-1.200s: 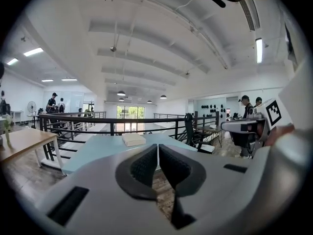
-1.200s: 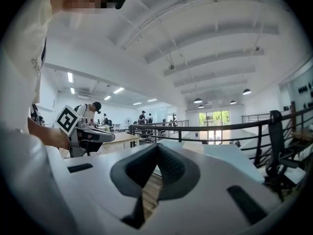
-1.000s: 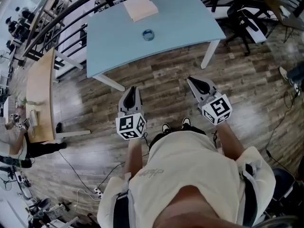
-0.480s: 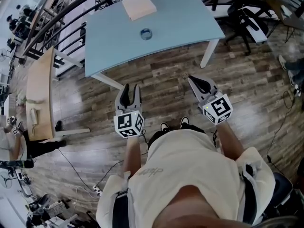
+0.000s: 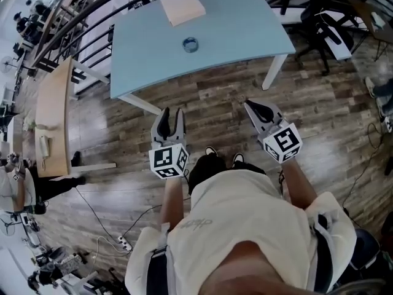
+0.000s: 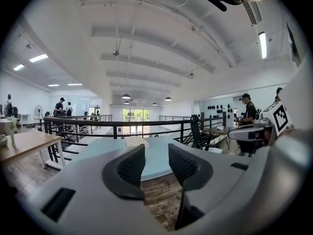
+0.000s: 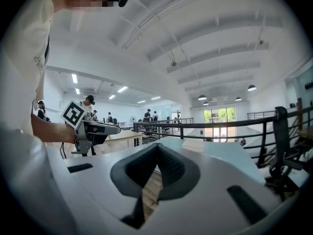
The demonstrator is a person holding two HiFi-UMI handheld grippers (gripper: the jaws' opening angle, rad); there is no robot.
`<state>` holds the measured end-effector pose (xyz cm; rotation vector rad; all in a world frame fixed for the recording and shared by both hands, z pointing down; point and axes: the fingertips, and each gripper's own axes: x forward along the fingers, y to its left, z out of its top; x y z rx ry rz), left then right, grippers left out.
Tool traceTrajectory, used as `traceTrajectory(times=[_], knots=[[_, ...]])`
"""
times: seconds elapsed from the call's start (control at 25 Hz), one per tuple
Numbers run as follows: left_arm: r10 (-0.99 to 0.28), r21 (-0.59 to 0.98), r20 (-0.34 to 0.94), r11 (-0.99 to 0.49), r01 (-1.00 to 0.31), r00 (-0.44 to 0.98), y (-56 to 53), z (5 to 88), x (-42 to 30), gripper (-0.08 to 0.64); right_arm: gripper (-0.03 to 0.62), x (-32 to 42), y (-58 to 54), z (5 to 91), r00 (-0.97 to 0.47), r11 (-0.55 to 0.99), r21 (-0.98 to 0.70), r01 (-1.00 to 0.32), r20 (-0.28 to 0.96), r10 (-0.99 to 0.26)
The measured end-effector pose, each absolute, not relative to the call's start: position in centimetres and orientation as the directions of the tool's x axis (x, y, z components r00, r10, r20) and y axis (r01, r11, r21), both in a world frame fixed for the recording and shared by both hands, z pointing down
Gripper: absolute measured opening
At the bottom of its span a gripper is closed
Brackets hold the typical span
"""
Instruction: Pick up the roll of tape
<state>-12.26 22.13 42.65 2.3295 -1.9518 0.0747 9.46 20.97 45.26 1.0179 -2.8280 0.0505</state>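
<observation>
The left gripper (image 5: 172,114), shut a moment ago, now gapes empty, readied for the roll of tape (image 5: 191,44) well ahead. The right gripper (image 5: 250,105) stays clenched, empty.

A cream short-sleeved T-shirt (image 5: 245,226) is worn, with faint lettering (image 5: 195,224) printed on its chest. Dark shoes (image 5: 212,152) with pale trim are seen just past the T-shirt's front. A dark strap (image 5: 322,254) is laid over the T-shirt's right side. Beyond the T-shirt's sleeves, the left gripper (image 5: 171,114) and the right gripper (image 5: 250,105) are formed as pale grey shells lined with black ribbed pads (image 6: 129,168), and each is fitted with a white cube (image 5: 168,161) printed with black square markers.
</observation>
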Motion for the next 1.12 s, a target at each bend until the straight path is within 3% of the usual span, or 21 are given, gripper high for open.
traceTrajectory(times=[1.12], knots=[[-0.947, 0.097, 0.104, -0.293, -0.951, 0.302, 0.5, 44.0, -22.1, 0.147, 0.006, -0.7, 1.3, 45.7, -0.669, 0.688, 0.052, -0.724, 0.193, -0.718]])
